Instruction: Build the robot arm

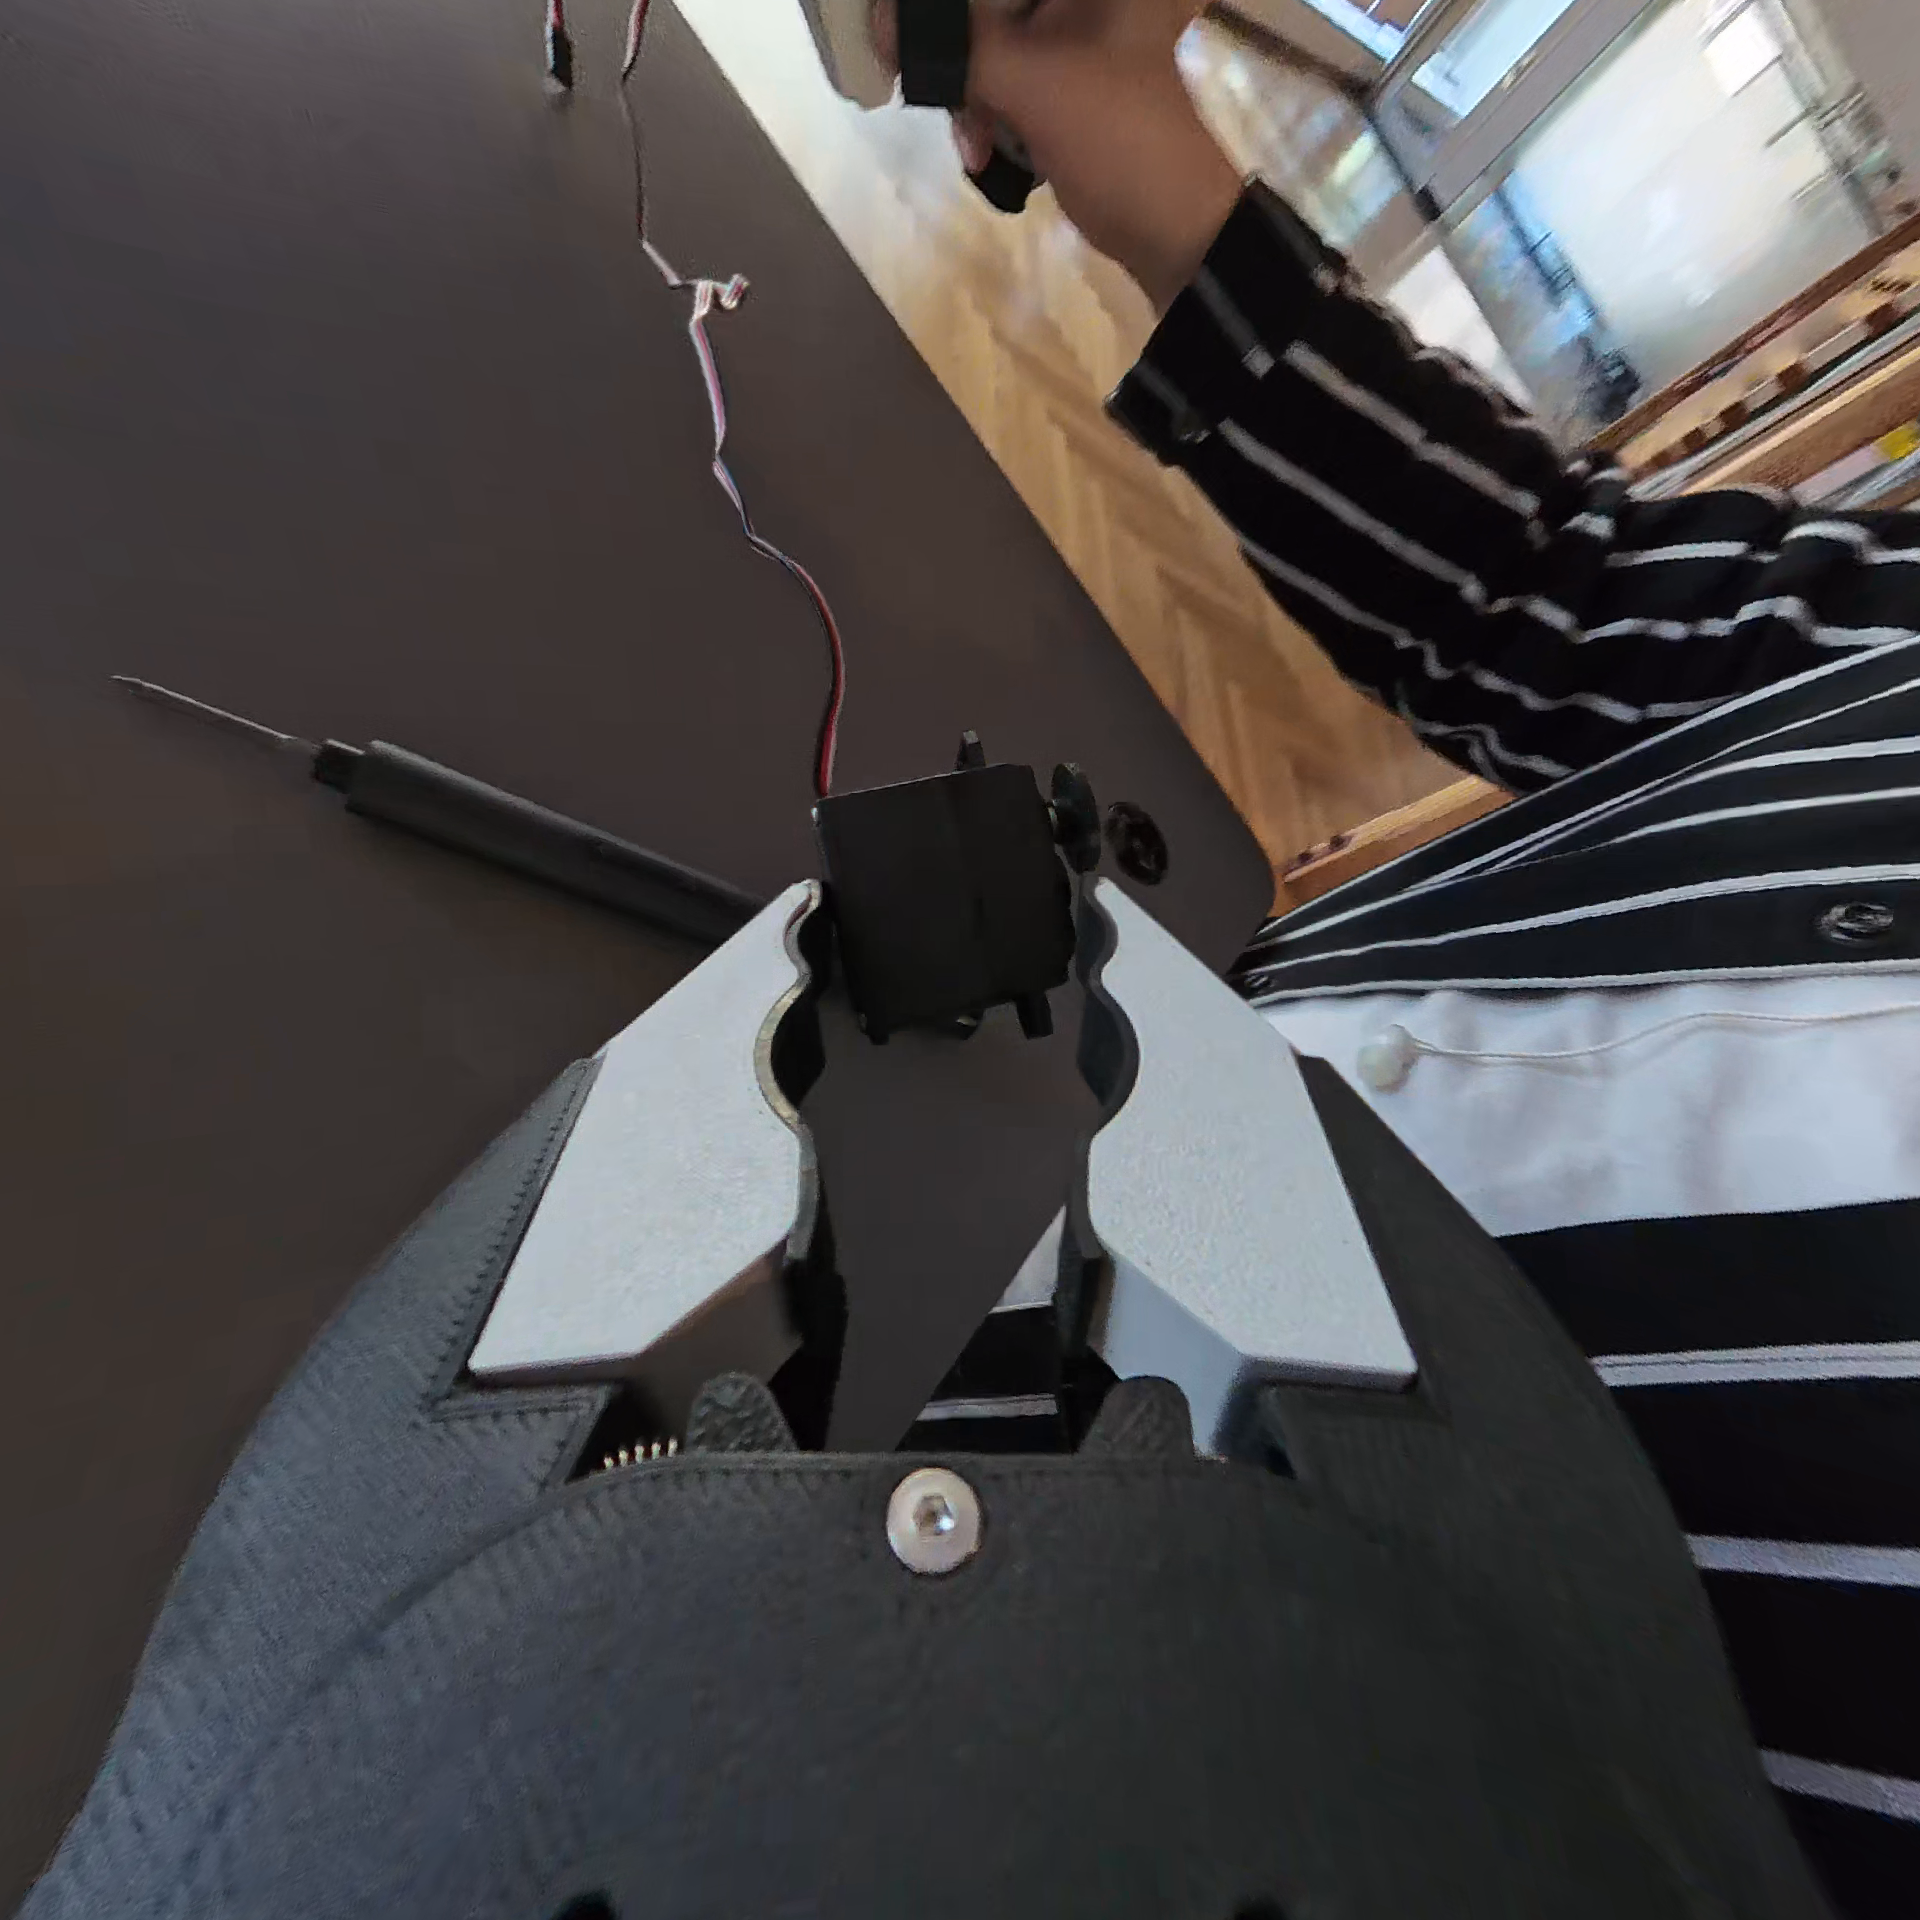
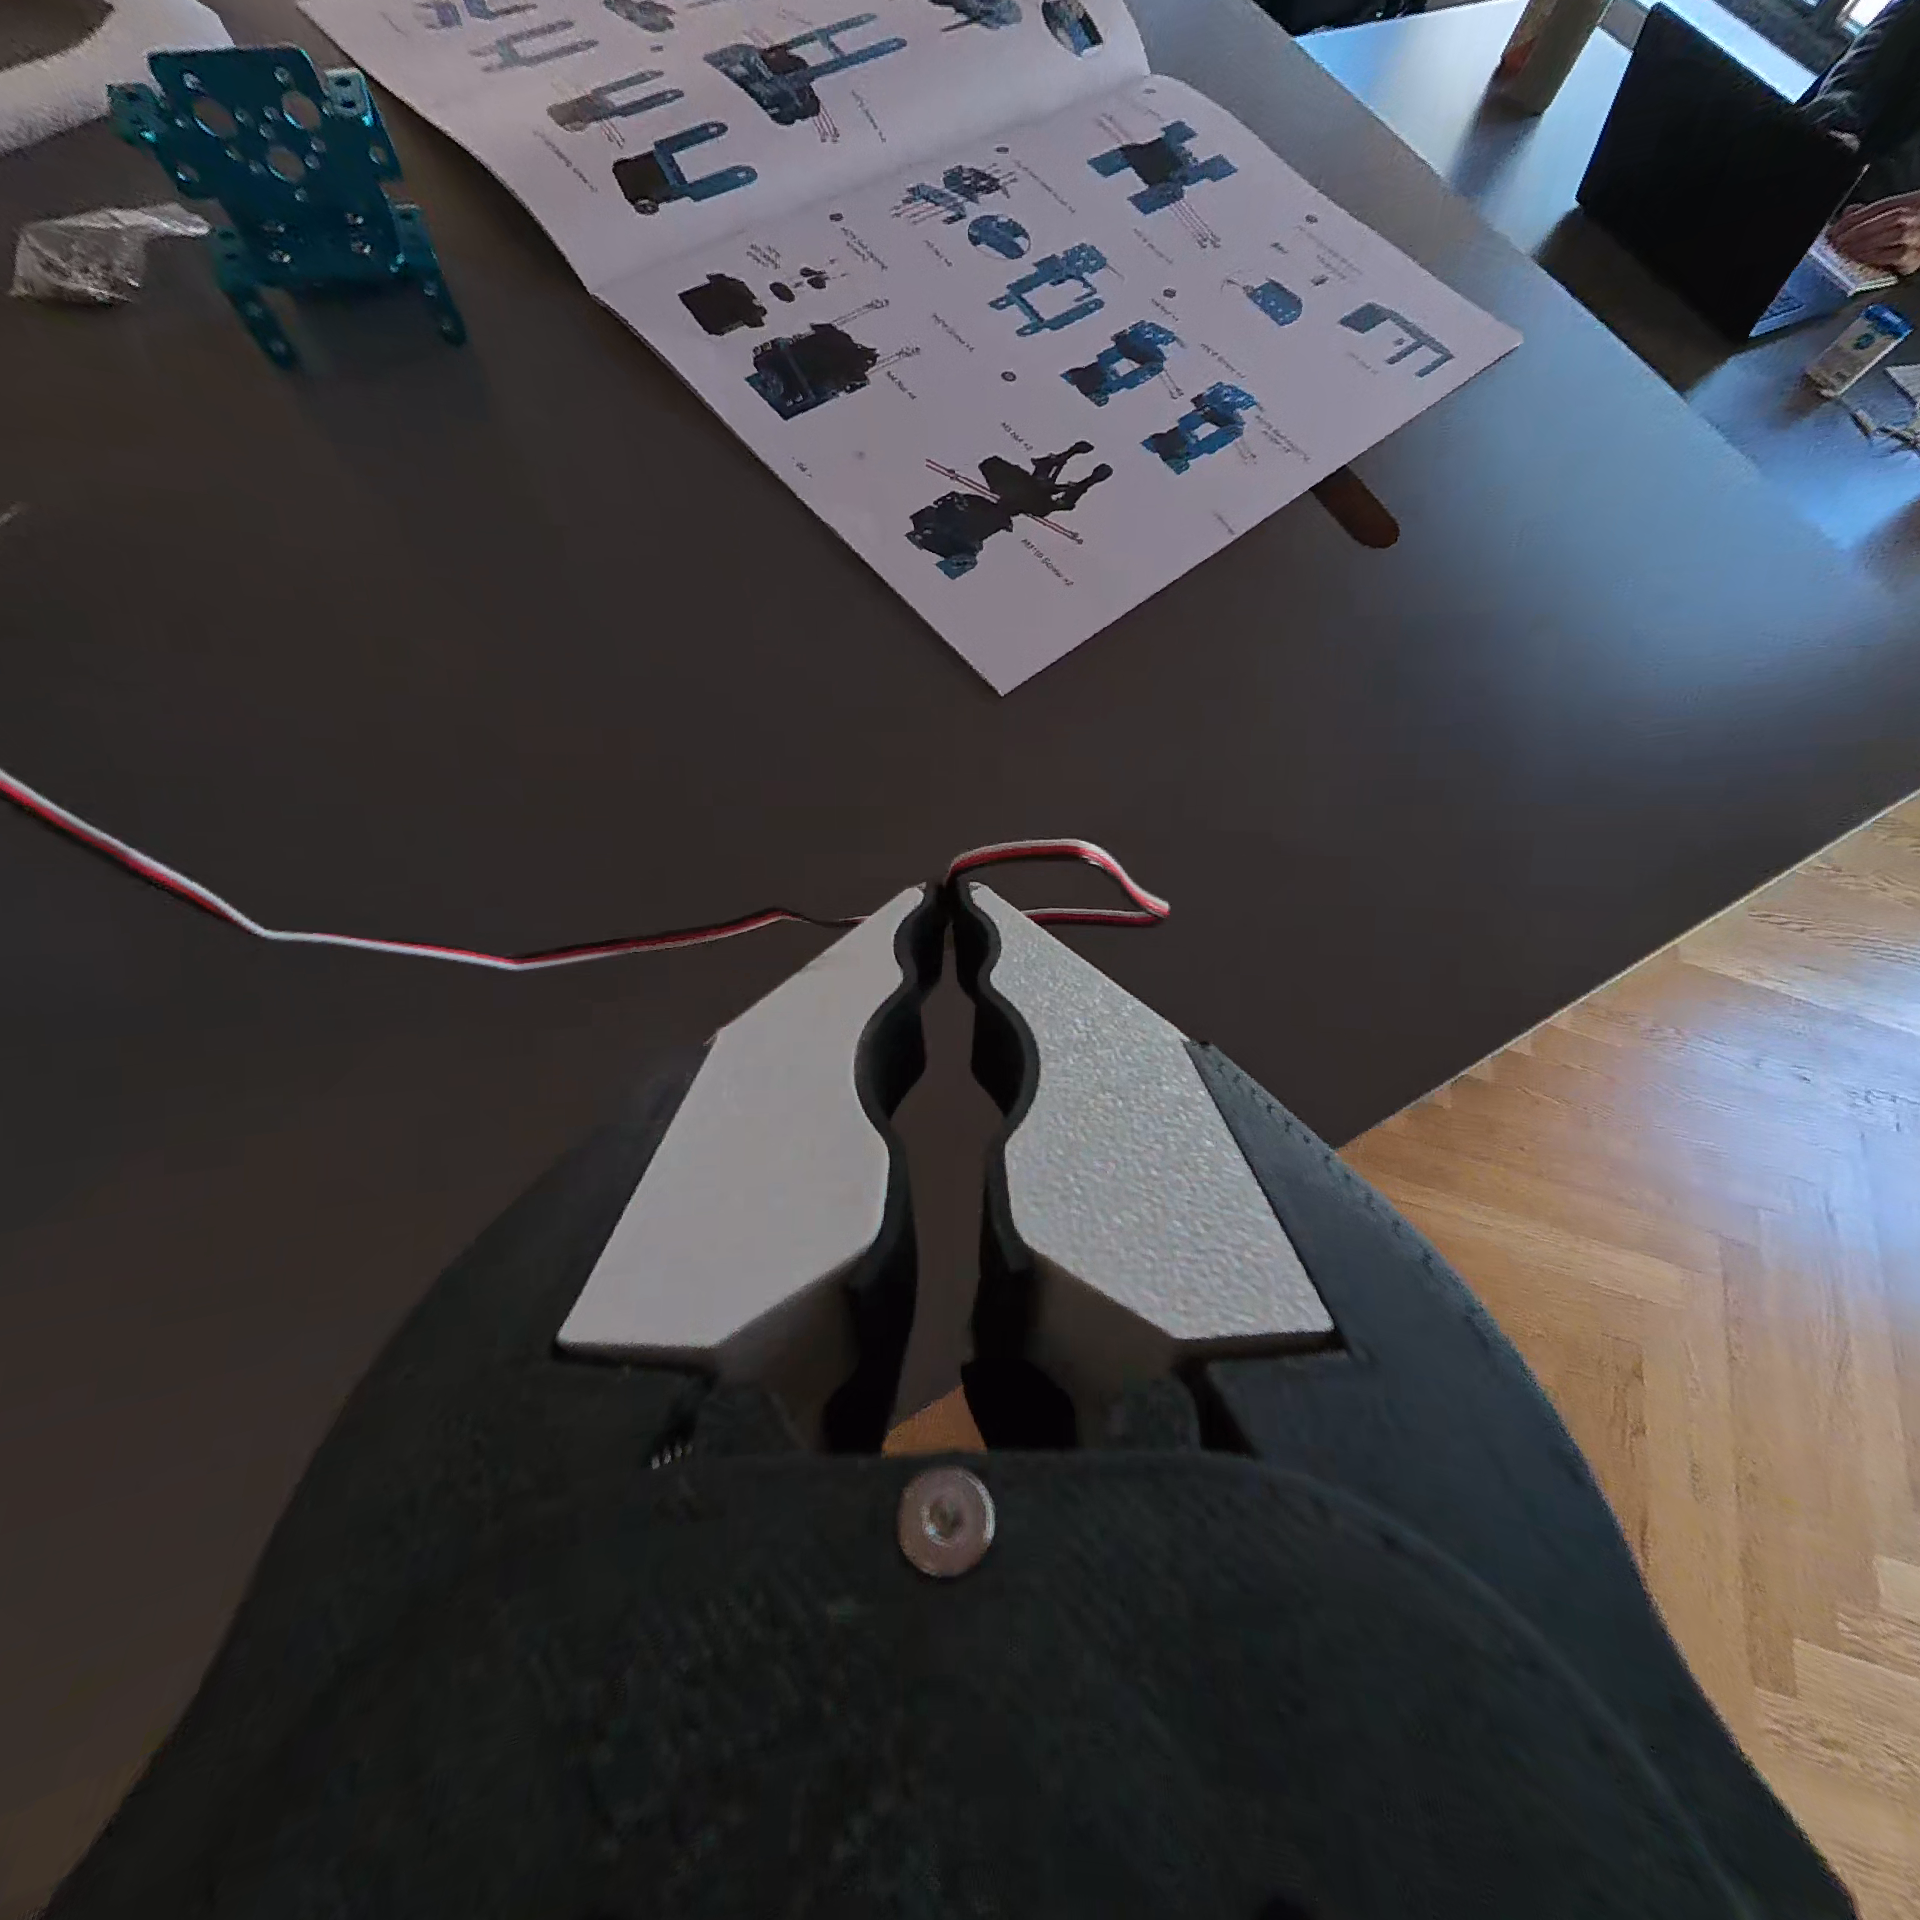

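Left wrist view: the left gripper (image 1: 951,914) clamps a small black motor box (image 1: 940,899) near the table (image 1: 312,416) corner – its wire (image 1: 717,447) trails off across bare dark top, a screwdriver (image 1: 520,821) lying just beside.

Right wrist view: the right gripper (image 2: 948,894) pinches the wire (image 2: 416,940) near the table's (image 2: 623,779) edge; open top lies ahead – a paper sheet (image 2: 935,312) and blue bracket (image 2: 281,197) sit towards the far side.
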{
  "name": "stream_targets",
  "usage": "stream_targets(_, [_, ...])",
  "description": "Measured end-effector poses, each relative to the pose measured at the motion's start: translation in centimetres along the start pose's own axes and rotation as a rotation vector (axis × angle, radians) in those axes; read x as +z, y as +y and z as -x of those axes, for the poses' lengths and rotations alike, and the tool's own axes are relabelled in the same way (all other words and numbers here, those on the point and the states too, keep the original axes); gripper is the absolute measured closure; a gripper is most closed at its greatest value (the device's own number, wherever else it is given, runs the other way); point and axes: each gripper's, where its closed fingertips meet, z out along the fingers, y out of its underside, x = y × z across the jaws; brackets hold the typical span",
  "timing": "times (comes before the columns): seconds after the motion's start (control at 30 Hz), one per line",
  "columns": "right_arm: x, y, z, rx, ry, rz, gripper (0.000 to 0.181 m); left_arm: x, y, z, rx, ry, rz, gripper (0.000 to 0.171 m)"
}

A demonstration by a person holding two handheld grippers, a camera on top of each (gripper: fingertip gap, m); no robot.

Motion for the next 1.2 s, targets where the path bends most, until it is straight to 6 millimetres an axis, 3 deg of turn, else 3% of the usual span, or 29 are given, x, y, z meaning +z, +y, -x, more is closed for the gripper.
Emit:
stream_targets(0.4, [0.9,0.7,-1.7,0.023,0.025,0.027,0.180,0.0,-0.8,-1.1,-0.060,0.057,-0.109,0.125])
stream_targets(0.57, [2.0,-0.1,1.2,0.082,-0.136,-0.046,0.177,4.0,-0.8,-0.1,-0.026,-0.091,0.006,0.126])
stream_targets(0.7, [2.2,0.7,2.3,0.132,-0.179,-0.030,0.162,7.1,-0.3,1.7,0.089,-0.250,0.127,0.126])
stream_targets(0.9, [0.2,3.1,1.7,0.188,-0.166,0.004,0.151,9.1,1.1,3.7,0.138,-0.356,0.265,0.125])
stream_targets(1.07, [-2.3,4.8,0.0,0.288,-0.173,-0.032,0.147,9.3,0.5,4.4,0.130,-0.400,0.263,0.125])
stream_targets(1.2, [-4.8,4.8,-0.1,0.349,-0.201,-0.129,0.144,9.4,0.6,4.5,0.202,-0.452,0.281,0.125])
